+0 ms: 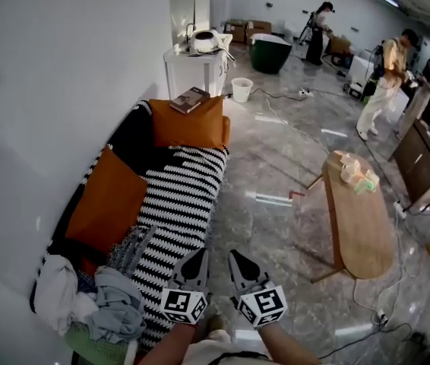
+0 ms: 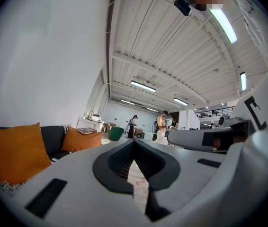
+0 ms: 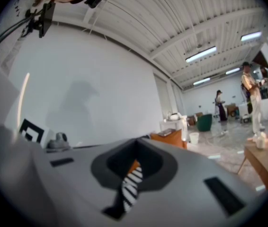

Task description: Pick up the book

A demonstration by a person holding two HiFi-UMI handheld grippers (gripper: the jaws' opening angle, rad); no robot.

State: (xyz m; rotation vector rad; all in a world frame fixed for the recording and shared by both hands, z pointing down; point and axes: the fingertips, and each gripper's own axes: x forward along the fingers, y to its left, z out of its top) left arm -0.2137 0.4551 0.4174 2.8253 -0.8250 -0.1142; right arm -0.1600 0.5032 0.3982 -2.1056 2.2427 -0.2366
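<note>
A large hall with a white wall on the left, a ribbed white ceiling with strip lights and a glossy stone floor (image 1: 276, 166). Along the wall runs a dark sofa (image 1: 135, 139) covered by a black-and-white striped throw (image 1: 181, 204), with one orange cushion (image 1: 107, 200) leaning on its back and a heap of clothes (image 1: 97, 303) at its near end. Opposite it stands a long wooden table (image 1: 359, 219). Beyond the sofa are a white cabinet (image 1: 196, 71), a white bucket (image 1: 241, 90) and a green tub (image 1: 270, 53); people (image 1: 386, 82) stand at the far side.

The book (image 1: 190, 99) lies flat on the top edge of a second orange cushion (image 1: 190, 126), propped upright at the sofa's far end, just before the cabinet. In the head view its long axis runs on a slant, from lower left up to the right, the far end aimed toward the bucket.

The left gripper (image 1: 197, 261) and the right gripper (image 1: 238, 262) are side by side at the near end of the sofa, well apart from the book, pointing level along the room. Both claws are closed, with nothing between them
</note>
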